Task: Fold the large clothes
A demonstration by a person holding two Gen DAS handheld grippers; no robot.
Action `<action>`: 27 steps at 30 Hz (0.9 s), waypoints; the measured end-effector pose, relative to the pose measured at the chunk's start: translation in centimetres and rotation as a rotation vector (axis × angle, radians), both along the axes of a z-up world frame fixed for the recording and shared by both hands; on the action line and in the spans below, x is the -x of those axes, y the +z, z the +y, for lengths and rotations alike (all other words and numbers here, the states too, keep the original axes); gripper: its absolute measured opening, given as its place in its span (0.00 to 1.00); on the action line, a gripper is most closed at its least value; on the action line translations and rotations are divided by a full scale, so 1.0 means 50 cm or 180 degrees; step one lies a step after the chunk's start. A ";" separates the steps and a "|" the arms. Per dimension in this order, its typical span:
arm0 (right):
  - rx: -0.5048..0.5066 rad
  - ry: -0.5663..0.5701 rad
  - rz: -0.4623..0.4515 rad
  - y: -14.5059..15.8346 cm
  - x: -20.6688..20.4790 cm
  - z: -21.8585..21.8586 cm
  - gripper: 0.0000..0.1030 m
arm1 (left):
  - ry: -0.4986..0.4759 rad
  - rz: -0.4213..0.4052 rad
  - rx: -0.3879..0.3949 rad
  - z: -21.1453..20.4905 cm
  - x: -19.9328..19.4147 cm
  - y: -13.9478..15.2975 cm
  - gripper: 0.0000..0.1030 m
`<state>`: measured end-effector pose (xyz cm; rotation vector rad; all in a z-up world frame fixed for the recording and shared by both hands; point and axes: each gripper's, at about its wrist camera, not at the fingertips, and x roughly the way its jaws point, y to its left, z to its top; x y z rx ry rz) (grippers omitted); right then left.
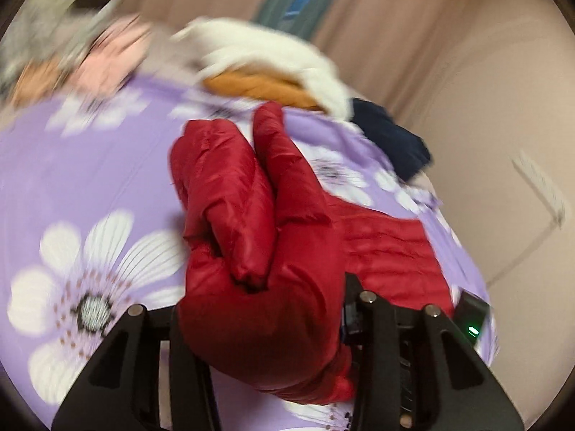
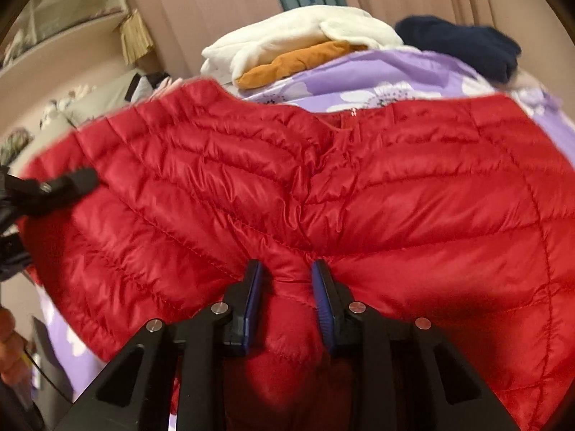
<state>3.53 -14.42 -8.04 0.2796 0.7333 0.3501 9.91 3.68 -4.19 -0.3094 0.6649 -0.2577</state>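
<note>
Red puffer jacket [image 2: 287,186] bunched between right gripper [image 2: 285,269] jaws, pinched; left gripper [image 1: 262,323] jaws clamp another fold.

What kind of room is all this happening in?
Most likely a bedroom at home. A red puffer jacket lies on a lilac flowered bedsheet, a pile of other clothes waits at the far edge, and long pinkish curtains hang behind.

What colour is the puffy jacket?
The jacket is red, quilted; clearest in the right wrist view.
</note>
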 end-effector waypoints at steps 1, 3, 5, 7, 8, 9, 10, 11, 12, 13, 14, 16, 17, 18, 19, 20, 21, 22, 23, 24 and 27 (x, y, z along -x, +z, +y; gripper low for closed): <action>-0.0090 -0.0007 0.0024 -0.003 -0.001 -0.007 0.29 | -0.0151 -0.0089 -0.0106 -0.030 0.007 0.012 0.40; -0.0342 -0.0015 0.0096 -0.010 -0.003 -0.024 0.28 | -0.0437 -0.0212 -0.0302 -0.089 0.015 0.027 0.42; -0.0596 0.0003 0.0169 -0.018 -0.007 -0.041 0.27 | -0.0658 -0.0280 -0.0487 -0.140 0.019 0.029 0.42; -0.0788 0.0039 0.0236 -0.025 -0.012 -0.058 0.22 | -0.0835 -0.0289 -0.0581 -0.179 0.021 0.025 0.42; -0.0907 0.0049 0.0290 -0.029 -0.014 -0.071 0.20 | -0.0893 -0.0286 -0.0599 -0.191 0.016 0.024 0.42; -0.1068 0.0072 0.0358 -0.030 -0.014 -0.087 0.19 | -0.0928 -0.0282 -0.0613 -0.198 0.011 0.023 0.42; -0.1176 0.0061 0.0412 -0.025 -0.009 -0.103 0.19 | -0.0961 -0.0274 -0.0622 -0.206 0.009 0.023 0.42; -0.1206 0.0050 0.0421 -0.019 -0.003 -0.112 0.19 | -0.0992 -0.0272 -0.0636 -0.213 0.009 0.025 0.42; -0.1201 0.0018 0.0375 -0.006 0.014 -0.131 0.19 | -0.1011 -0.0285 -0.0664 -0.218 0.010 0.026 0.42; -0.1156 -0.0027 0.0317 0.005 0.029 -0.146 0.19 | -0.1025 -0.0292 -0.0692 -0.225 0.017 0.025 0.42; -0.1068 -0.0103 0.0254 0.016 0.049 -0.166 0.20 | -0.1045 -0.0298 -0.0726 -0.227 0.019 0.024 0.42; -0.0864 -0.0373 0.0155 0.034 0.098 -0.223 0.20 | -0.1093 -0.0325 -0.0808 -0.246 0.021 0.023 0.42; -0.0821 -0.0465 0.0136 0.036 0.112 -0.241 0.19 | -0.1122 -0.0335 -0.0852 -0.255 0.022 0.020 0.42; -0.0722 -0.0619 0.0112 0.039 0.134 -0.271 0.20 | -0.1149 -0.0346 -0.0892 -0.265 0.024 0.019 0.42; -0.0686 -0.0743 0.0095 0.040 0.147 -0.291 0.19 | -0.1189 -0.0358 -0.0936 -0.276 0.025 0.016 0.42; -0.0672 -0.0879 0.0077 0.039 0.165 -0.319 0.19 | -0.1240 -0.0368 -0.0983 -0.288 0.026 0.013 0.42; -0.0704 -0.0926 0.0072 0.035 0.174 -0.335 0.19 | -0.1284 -0.0382 -0.1024 -0.297 0.027 0.010 0.42; -0.0746 -0.0949 0.0089 0.029 0.179 -0.348 0.19 | -0.1357 -0.0401 -0.1092 -0.315 0.029 0.006 0.42; -0.0808 -0.0986 0.0153 0.017 0.183 -0.362 0.19 | -0.1431 -0.0406 -0.1147 -0.330 0.031 0.000 0.42; -0.0846 -0.0992 0.0197 0.009 0.180 -0.364 0.19 | -0.1519 -0.0407 -0.1192 -0.347 0.034 -0.007 0.43; -0.0974 -0.0989 0.0333 -0.019 0.176 -0.368 0.19 | -0.1744 -0.0294 -0.1284 -0.379 0.023 -0.038 0.47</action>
